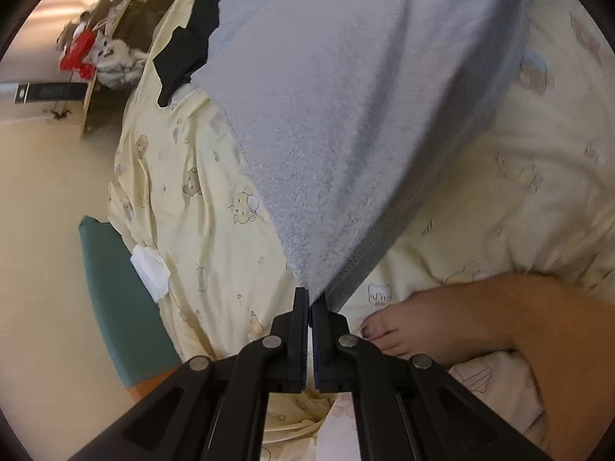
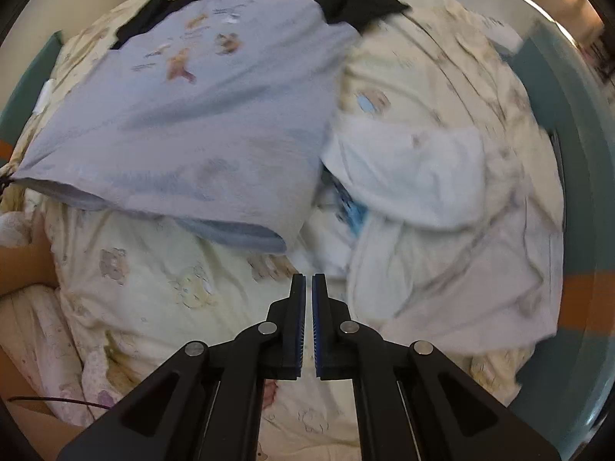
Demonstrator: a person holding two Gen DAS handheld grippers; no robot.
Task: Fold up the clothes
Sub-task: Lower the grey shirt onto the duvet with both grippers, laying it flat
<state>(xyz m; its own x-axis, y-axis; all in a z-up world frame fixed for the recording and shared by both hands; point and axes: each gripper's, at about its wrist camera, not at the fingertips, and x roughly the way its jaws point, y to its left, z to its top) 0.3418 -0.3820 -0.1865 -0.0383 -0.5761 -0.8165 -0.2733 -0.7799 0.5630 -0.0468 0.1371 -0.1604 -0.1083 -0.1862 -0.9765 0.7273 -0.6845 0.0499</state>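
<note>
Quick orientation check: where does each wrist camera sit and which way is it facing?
Left wrist: on the left gripper, angled down the blue garment whose corner its jaws pinch; a bare foot shows.
Right wrist: on the right gripper, jaws shut, facing steeply down at the bedding; no body part clearly shows.
Shared: blue garment, black garment, bear-print bedding.

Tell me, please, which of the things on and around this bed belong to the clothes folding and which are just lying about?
Part of the job:
- blue garment, its corner pinched in the left gripper
- right gripper, shut
- white clothes pile
- black garment

Lying about:
- yellow bear-print duvet
- red object on the shelf
- crumpled white tissue
- person's bare foot
</note>
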